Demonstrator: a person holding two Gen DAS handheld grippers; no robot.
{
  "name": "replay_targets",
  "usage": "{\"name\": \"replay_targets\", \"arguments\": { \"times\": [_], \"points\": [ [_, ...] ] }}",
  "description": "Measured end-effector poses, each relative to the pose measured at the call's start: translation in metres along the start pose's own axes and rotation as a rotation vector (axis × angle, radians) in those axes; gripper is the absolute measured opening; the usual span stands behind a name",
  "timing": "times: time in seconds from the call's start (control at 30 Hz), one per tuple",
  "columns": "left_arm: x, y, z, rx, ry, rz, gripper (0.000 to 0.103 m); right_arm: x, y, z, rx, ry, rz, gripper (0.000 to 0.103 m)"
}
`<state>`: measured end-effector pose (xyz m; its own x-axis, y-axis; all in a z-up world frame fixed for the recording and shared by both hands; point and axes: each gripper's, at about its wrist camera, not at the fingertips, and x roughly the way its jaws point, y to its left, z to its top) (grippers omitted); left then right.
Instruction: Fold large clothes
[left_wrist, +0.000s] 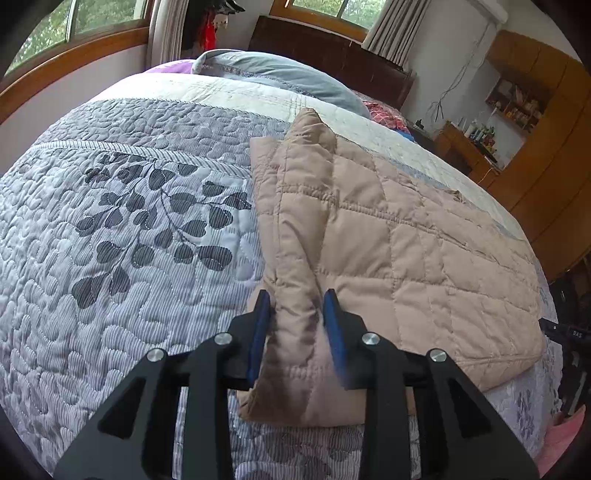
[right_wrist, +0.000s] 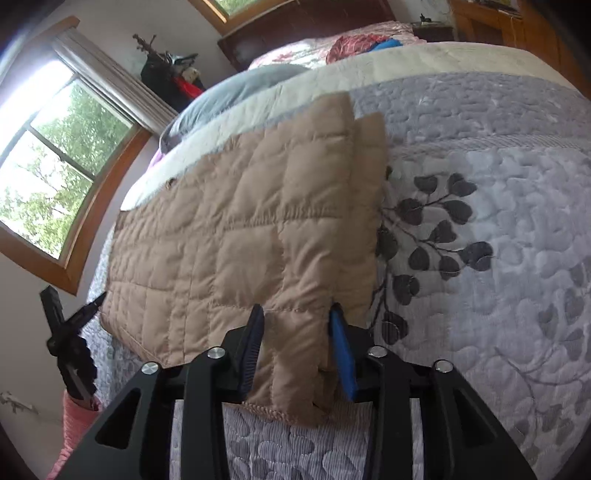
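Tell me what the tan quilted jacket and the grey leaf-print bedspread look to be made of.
Tan quilted jacket: looks like a thin woven synthetic shell over soft padding; matte with slight sheen, puffed squares between stitch lines.
Grey leaf-print bedspread: probably cotton or a blend, matte, lightly padded; fine stripes and stitched pebble quilting show.

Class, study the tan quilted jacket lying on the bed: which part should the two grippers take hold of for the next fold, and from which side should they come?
Take the tan quilted jacket by its near hem, one corner per gripper, coming from the bed's near edge. The hem lies closest, and the left gripper and right gripper already straddle it at opposite corners.
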<state>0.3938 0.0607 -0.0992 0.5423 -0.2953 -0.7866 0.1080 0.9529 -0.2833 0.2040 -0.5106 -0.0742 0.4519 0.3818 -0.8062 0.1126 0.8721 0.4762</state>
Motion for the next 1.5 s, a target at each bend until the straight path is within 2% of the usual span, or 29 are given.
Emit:
{"name": "replay_targets", "arguments": {
  "times": [0.03,0.07,0.13,0.2,0.27,0.33,0.4,0.47,0.53,0.67,0.77,0.87,0.93,1.03,1.13,1.27,1.33,1.5],
  "points": [
    [0.0,-0.002,0.0,0.007,-0.003,0.007,0.028,0.001,0.003,0.002,-0.009,-0.006,-0.015,0.018],
    [0.0,-0.004,0.0,0.014,-0.008,0.018,0.028,0.0,0.006,0.005,-0.015,-0.014,-0.008,0.013],
    [0.0,-0.006,-0.004,0.017,-0.016,0.041,0.029,-0.003,0.01,0.013,-0.014,-0.044,0.02,0.009],
    [0.003,-0.007,-0.007,0.021,-0.016,0.065,0.029,-0.005,0.014,0.018,-0.035,-0.074,0.008,0.008],
    [0.007,-0.008,-0.011,0.042,-0.019,0.082,0.03,0.005,0.009,0.021,-0.003,-0.044,-0.015,0.008],
    [0.008,-0.013,-0.014,0.077,-0.026,0.106,0.03,0.026,-0.004,0.019,0.056,0.012,-0.002,0.008],
    [0.008,-0.013,-0.013,0.079,-0.02,0.109,0.03,0.03,-0.007,0.017,0.064,0.007,0.012,0.009],
    [0.004,-0.011,-0.01,0.07,-0.008,0.1,0.031,0.02,-0.006,0.015,0.046,-0.022,0.013,0.011],
    [-0.005,-0.008,-0.01,0.052,-0.011,0.096,0.033,0.008,-0.006,0.01,0.039,-0.047,0.013,0.018],
    [-0.033,-0.006,-0.014,0.026,-0.056,0.109,0.03,-0.023,0.002,-0.009,-0.002,-0.095,-0.047,0.019],
    [-0.053,-0.023,-0.021,0.051,-0.089,0.082,0.03,-0.04,0.022,-0.025,-0.069,-0.112,-0.025,0.018],
    [-0.063,-0.052,-0.026,0.115,-0.101,0.039,0.03,-0.039,0.051,-0.039,-0.127,-0.09,-0.022,0.018],
    [-0.059,-0.068,-0.029,0.14,-0.084,0.012,0.03,-0.034,0.06,-0.042,-0.136,-0.072,-0.018,0.018],
    [-0.042,-0.089,-0.033,0.172,-0.055,0.014,0.03,-0.019,0.069,-0.043,-0.154,-0.058,-0.059,0.018],
    [-0.021,-0.098,-0.037,0.197,-0.022,0.024,0.03,-0.002,0.075,-0.043,-0.154,-0.035,-0.052,0.017],
    [0.01,-0.095,-0.044,0.24,0.051,0.046,0.032,0.028,0.07,-0.045,-0.14,0.024,-0.125,0.011],
    [0.015,-0.094,-0.047,0.26,0.057,0.044,0.032,0.037,0.066,-0.046,-0.133,0.04,-0.137,0.009],
    [0.018,-0.1,-0.051,0.29,0.042,0.094,0.032,0.043,0.073,-0.047,-0.149,0.032,-0.2,0.009]
  ]
}}
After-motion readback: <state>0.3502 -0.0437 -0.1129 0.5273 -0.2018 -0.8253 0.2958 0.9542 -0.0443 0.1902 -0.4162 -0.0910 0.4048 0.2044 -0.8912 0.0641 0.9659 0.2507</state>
